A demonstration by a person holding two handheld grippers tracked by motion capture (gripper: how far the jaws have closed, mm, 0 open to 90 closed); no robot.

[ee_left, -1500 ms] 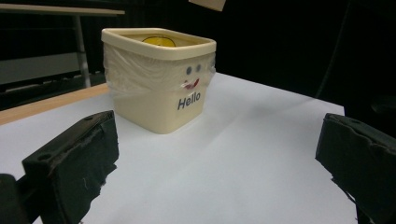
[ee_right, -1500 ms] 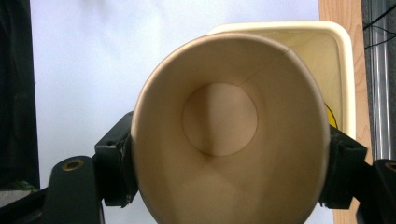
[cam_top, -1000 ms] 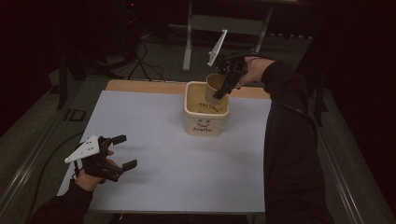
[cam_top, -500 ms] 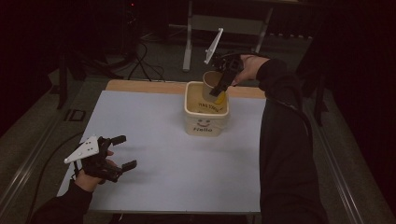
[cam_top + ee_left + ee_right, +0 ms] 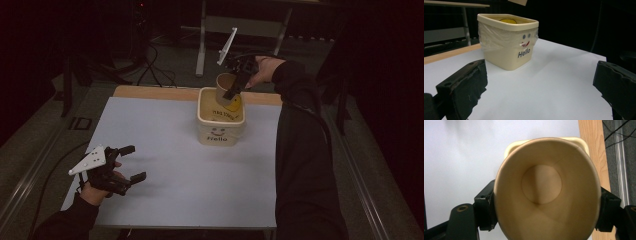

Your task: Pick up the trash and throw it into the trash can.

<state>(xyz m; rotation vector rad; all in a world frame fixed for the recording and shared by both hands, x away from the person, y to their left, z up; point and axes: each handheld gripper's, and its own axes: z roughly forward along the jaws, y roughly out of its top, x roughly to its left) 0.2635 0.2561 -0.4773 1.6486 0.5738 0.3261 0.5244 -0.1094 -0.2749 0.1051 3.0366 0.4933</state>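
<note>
A tan paper cup [image 5: 225, 85] hangs tilted above the back rim of the cream bin [image 5: 220, 136] marked "Hello". My right gripper [image 5: 233, 92] is shut on it. In the right gripper view the cup's open mouth [image 5: 544, 190] faces the camera, with the pads of the right gripper [image 5: 546, 207] pressing on both its sides. Those jaws have just been opening slightly with the cup between them. The bin's rim [image 5: 512, 145] peeks out behind the cup. My left gripper [image 5: 134, 162] rests open near the table's front left, nothing between its jaws. In its own view the left gripper [image 5: 541, 87] looks toward the bin [image 5: 507, 50].
The white table top [image 5: 165, 140] has a wooden strip [image 5: 150, 92] along its far edge. Something yellow lies inside the bin. Table legs and cables stand on the dark floor beyond. A person's right sleeve [image 5: 305, 165] stretches along the table's right side.
The right gripper with the cup has shifted a little up and toward the back over the bin. The left gripper has stayed where it was.
</note>
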